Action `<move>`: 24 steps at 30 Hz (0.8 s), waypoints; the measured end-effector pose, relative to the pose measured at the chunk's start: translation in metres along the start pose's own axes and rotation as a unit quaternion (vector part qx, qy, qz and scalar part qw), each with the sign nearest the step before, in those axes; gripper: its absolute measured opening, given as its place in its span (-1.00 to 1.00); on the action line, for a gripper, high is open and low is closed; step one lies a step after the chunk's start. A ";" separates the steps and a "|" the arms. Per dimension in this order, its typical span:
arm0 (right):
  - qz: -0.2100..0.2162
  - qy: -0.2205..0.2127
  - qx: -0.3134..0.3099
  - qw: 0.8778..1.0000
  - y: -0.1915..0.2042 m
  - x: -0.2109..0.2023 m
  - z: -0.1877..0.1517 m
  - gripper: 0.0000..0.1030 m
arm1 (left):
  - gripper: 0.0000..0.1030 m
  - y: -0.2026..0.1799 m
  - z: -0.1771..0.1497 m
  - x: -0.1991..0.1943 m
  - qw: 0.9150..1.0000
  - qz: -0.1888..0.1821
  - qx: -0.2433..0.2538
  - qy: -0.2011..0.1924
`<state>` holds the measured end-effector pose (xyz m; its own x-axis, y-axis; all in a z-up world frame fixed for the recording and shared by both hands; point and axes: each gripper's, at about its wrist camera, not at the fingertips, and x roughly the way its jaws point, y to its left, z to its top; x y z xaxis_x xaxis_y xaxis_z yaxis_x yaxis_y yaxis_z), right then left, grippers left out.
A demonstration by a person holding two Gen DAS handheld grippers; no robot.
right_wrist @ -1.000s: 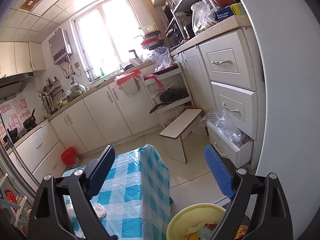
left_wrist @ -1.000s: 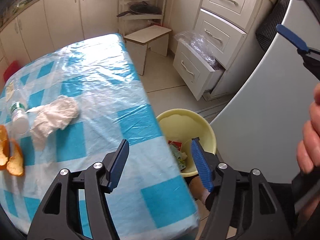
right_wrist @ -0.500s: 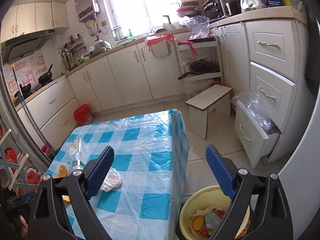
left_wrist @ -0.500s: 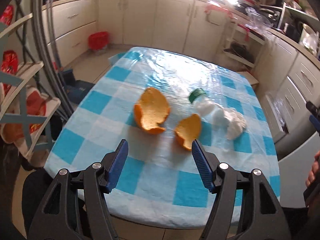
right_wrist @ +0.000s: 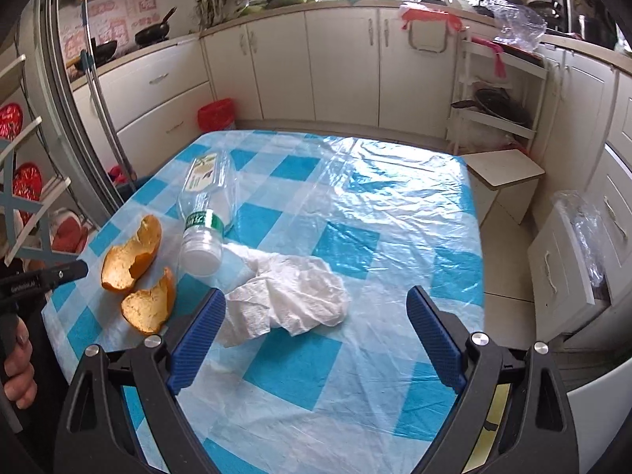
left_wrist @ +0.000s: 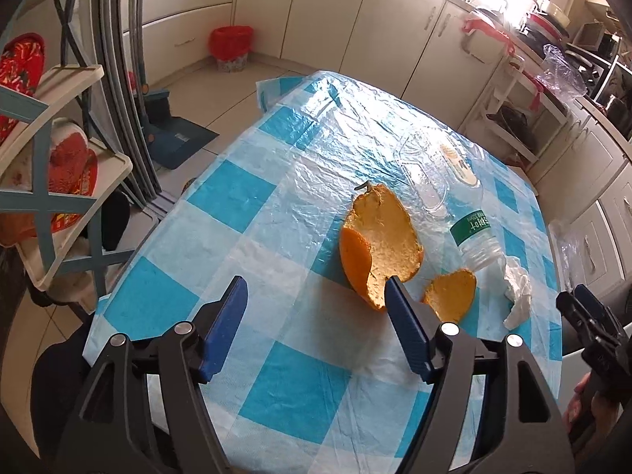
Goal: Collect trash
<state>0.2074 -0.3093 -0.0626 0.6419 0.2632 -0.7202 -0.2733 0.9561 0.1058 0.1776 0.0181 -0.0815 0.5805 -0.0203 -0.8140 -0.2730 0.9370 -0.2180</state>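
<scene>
On the blue-checked table lie a large orange peel, a smaller peel, an empty plastic bottle on its side and a crumpled white tissue. My left gripper is open and empty, just short of the large peel. My right gripper is open and empty above the tissue. The right wrist view also shows the bottle and both peels.
A yellow bin's rim peeks out below the table at the right. A white stool, an open drawer with plastic, a red bin and a shelf rack surround the table.
Both grippers swung from the yellow bin side back over the table. The left now faces the peels closer up; the right has lowered over the tissue. Both stay open.
</scene>
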 end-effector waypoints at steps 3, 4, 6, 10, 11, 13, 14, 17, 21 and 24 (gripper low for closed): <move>-0.002 0.018 -0.015 1.000 0.010 0.017 0.000 0.73 | 0.33 -0.003 0.006 0.015 1.000 -0.004 -0.002 0.009; -0.002 0.022 -0.016 1.000 0.012 0.022 0.000 0.73 | 0.33 -0.003 0.008 0.019 1.000 -0.005 -0.002 0.011; -0.004 0.029 -0.015 0.999 0.013 0.030 0.001 0.73 | 0.33 -0.006 0.012 0.027 1.000 -0.003 -0.001 0.014; -0.002 0.044 -0.016 0.999 0.016 0.044 0.003 0.73 | 0.33 -0.015 0.015 0.042 1.000 0.000 0.009 0.021; -0.002 0.048 -0.018 0.999 0.016 0.047 0.003 0.73 | 0.33 -0.016 0.016 0.044 1.000 0.001 0.011 0.022; -0.003 0.060 -0.023 0.998 0.019 0.056 0.003 0.65 | 0.33 -0.017 0.017 0.050 1.000 0.004 0.016 0.024; -0.003 0.068 -0.025 0.997 0.019 0.060 0.003 0.55 | 0.33 -0.018 0.018 0.052 1.000 0.005 0.018 0.024; -0.005 0.086 -0.031 0.996 0.019 0.070 0.002 0.34 | 0.33 -0.019 0.021 0.057 0.999 0.012 0.025 0.020; -0.009 0.079 -0.042 0.996 0.022 0.071 0.005 -0.08 | -0.01 -0.022 0.026 0.061 0.999 0.026 0.040 0.010; -0.009 0.079 -0.043 0.996 0.022 0.071 0.008 -0.55 | -0.51 -0.024 0.028 0.063 0.998 0.025 0.055 0.009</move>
<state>0.2525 -0.2684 -0.1060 0.5277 0.2167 -0.8213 -0.3278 0.9440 0.0384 0.2426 0.0043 -0.1126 0.5542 0.0221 -0.8321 -0.2156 0.9693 -0.1179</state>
